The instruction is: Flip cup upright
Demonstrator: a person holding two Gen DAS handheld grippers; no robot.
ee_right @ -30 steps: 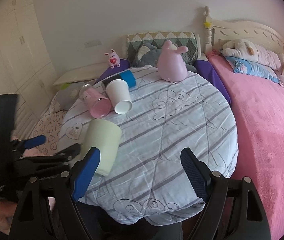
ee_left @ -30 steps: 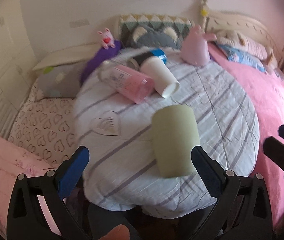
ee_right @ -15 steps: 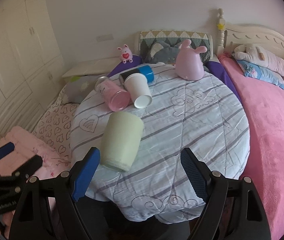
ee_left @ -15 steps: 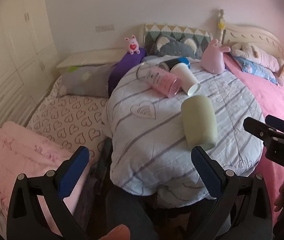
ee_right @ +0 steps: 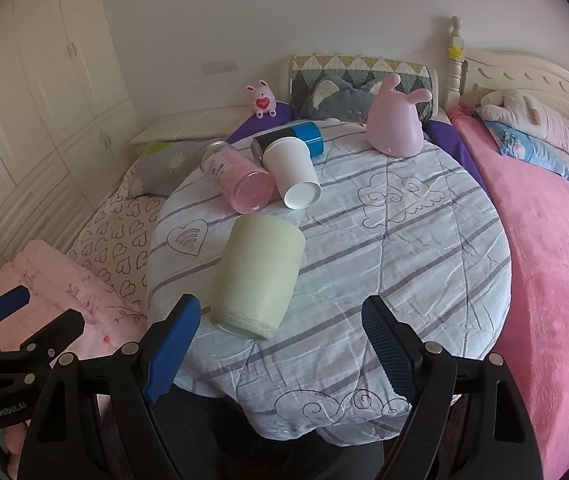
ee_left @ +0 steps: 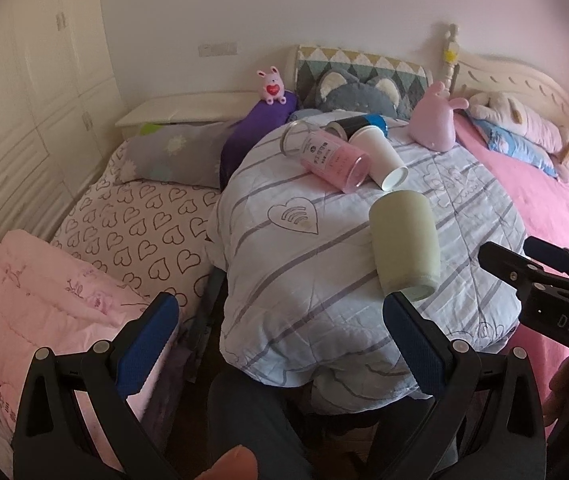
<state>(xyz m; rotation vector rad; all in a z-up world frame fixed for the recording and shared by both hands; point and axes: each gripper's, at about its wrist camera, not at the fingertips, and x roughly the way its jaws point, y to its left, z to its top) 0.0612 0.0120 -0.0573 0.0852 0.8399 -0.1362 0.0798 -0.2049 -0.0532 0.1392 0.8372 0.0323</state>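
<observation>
The cup is a pale green, matte tumbler with no handle, lying on its side on the round table's striped cloth. From the right wrist view its wider end points toward the table's near edge and its narrower end points toward the middle of the table; whether the near end is the mouth or the base cannot be told. It sits on the near left part of the table, just beside the heart stitched into the cloth, and it touches nothing else. Its body is tilted slightly off the line of the stripes.
</observation>
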